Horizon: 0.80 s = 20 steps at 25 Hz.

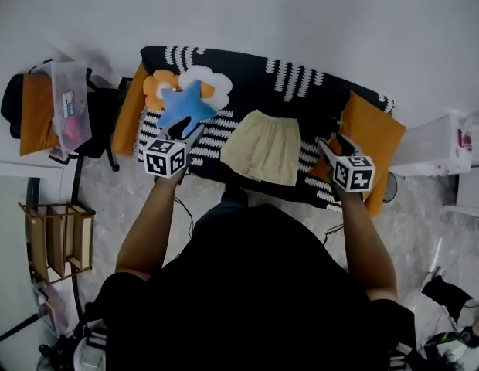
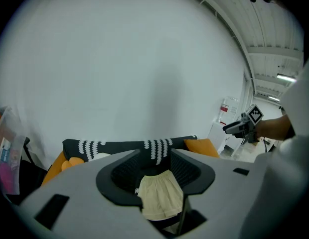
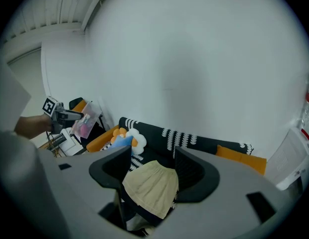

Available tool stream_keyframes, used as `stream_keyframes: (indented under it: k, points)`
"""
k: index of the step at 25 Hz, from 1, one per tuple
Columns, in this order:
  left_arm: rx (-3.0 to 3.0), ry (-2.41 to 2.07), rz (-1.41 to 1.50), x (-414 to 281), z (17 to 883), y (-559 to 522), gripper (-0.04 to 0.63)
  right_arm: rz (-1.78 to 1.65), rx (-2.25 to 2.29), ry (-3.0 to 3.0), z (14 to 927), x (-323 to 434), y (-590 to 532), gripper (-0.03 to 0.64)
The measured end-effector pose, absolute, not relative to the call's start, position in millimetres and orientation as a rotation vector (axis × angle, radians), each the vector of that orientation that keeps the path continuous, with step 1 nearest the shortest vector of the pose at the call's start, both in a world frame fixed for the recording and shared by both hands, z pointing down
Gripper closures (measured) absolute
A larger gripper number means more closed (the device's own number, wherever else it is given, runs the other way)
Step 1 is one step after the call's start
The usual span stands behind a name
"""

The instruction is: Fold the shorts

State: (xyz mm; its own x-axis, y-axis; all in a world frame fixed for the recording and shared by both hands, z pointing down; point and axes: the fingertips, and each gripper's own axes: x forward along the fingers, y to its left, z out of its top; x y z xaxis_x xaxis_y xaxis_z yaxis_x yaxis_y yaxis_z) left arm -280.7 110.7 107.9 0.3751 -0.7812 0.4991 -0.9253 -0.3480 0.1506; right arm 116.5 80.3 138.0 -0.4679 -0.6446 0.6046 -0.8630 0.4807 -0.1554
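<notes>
On sofa [image 1: 247,72], shorts [image 1: 263,147] apart from fingers [image 2: 187,169]

A living-room corner set up inside a larger hall: a sofa [image 1: 247,72] in a black-and-white patterned cover stands against a bare white wall [image 1: 317,14]. An orange cushion [image 1: 376,141] sits at each end of the sofa, with a flower-shaped pillow [image 1: 202,78] and a blue star pillow [image 1: 185,108] on its left half. Left of the sofa are a black chair [image 1: 103,118], a plastic bag [image 1: 69,103] and a wooden rack [image 1: 58,238]; right of it, white boxes [image 1: 436,145]. Overhead, a ribbed ceiling [image 2: 274,29] carries a strip light [image 2: 285,76].
</notes>
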Motion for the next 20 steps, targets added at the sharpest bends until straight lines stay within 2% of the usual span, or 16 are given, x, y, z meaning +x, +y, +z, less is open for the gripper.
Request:
stream_keyframes:
  k: [13,20]
  points:
    - [2.329,-1.25,0.549,-301.8,142.6,-33.4,0.39,0.755,1.327,-2.114,190.0,77.4,15.4,0.336]
    - [2.339,-1.163,0.569,-320.8,165.4,-68.0,0.39,0.698,1.304,-2.114,191.4,41.3,-19.5,0.334]
